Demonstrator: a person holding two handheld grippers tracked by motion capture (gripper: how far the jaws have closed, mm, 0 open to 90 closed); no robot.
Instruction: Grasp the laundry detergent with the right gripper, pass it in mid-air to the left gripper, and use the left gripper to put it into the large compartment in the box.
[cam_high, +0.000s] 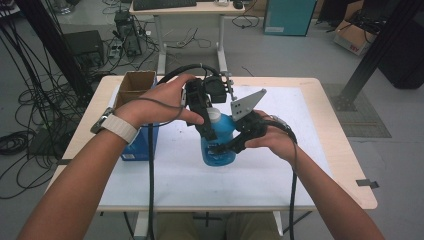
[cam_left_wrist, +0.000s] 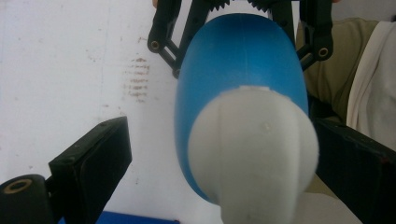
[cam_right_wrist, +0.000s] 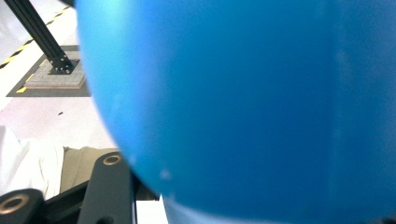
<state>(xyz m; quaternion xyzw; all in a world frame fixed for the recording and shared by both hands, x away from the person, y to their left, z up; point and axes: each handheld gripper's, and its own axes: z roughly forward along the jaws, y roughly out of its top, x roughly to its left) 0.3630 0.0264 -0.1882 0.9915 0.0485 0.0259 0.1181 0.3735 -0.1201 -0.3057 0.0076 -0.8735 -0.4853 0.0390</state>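
Blue bottle (cam_high: 218, 145) with a white cap (cam_high: 213, 114) stands on the white table sheet (cam_high: 300, 150).
Its see-through blue body is round and smooth. Right gripper (cam_high: 222, 147) squeezes its lower body tight. Left gripper (cam_high: 209, 131) sits around the cap, jaws wide apart; its left jaw clearly is not touching.

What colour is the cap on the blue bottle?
White; the blue plastic bottle's cap shows best in the left gripper view.

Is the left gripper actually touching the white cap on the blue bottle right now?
Apart. In the left gripper view, bare table shows between the left gripper's fingers and the white cap.
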